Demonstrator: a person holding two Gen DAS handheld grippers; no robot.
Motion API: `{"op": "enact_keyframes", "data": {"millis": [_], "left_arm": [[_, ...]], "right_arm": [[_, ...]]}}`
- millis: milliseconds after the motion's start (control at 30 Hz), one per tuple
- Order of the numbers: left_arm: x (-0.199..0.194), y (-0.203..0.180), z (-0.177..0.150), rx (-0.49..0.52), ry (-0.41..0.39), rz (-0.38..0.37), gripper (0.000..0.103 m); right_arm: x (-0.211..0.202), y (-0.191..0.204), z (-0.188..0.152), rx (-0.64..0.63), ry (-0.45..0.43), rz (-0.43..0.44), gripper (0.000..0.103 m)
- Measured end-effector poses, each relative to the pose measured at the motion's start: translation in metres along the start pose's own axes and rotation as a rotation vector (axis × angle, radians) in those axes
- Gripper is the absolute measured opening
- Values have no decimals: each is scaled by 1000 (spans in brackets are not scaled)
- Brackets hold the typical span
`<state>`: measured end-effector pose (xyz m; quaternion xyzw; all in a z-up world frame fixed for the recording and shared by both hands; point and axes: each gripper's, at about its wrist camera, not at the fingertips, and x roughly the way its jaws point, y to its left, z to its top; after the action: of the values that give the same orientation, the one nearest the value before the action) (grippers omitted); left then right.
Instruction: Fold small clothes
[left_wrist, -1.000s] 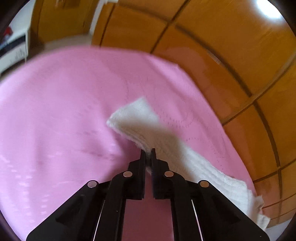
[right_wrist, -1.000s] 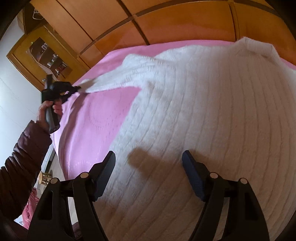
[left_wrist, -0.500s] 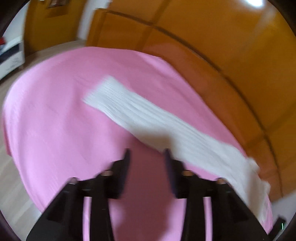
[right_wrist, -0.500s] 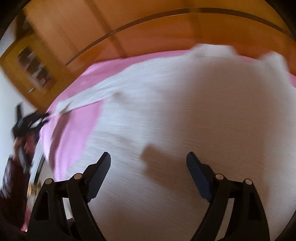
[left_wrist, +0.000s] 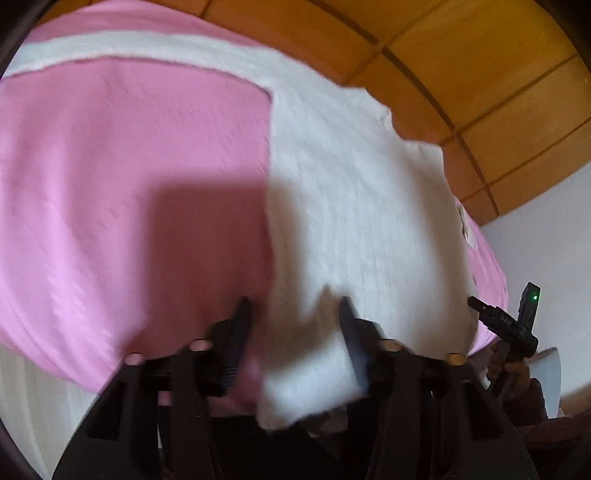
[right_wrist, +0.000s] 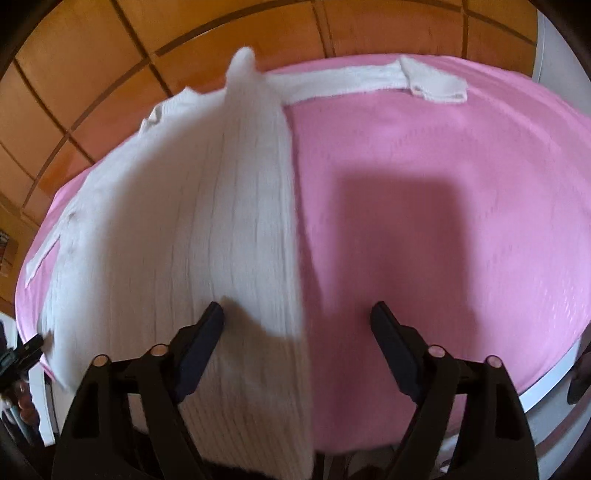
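Observation:
A white ribbed knit sweater (left_wrist: 362, 206) lies spread on a pink bedspread (left_wrist: 129, 166). In the left wrist view one sleeve (left_wrist: 129, 46) stretches flat to the far left. My left gripper (left_wrist: 293, 314) is open, its jaws astride the sweater's near left hem corner. In the right wrist view the sweater (right_wrist: 177, 229) fills the left half, its other sleeve (right_wrist: 369, 79) lying across the far side. My right gripper (right_wrist: 297, 317) is open over the sweater's right side edge near the hem. The right gripper also shows in the left wrist view (left_wrist: 506, 321).
Orange wooden wardrobe panels (right_wrist: 184, 44) stand behind the bed. The bed's white edge (right_wrist: 546, 391) runs at the lower right of the right wrist view. A white wall (left_wrist: 546, 243) is at the right of the left wrist view.
My left gripper let go of the sleeve, opened, and moved from the sleeve end to the hem's left corner. My right gripper, still open, shifted from over the sweater's body to its right edge.

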<state>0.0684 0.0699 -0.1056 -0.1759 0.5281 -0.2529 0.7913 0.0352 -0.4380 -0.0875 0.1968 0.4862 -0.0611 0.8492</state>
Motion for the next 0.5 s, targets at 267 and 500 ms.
{"op": "enact_keyframes", "data": {"millis": [267,500], "left_arm": [[-4,2,8,43,-61,98,4],[-9,13,-18,35,-19,162,5]], "right_arm": [[-20,29,-1,-69,2,156,6],[-19,23,-27,-131,86,153,5]]}}
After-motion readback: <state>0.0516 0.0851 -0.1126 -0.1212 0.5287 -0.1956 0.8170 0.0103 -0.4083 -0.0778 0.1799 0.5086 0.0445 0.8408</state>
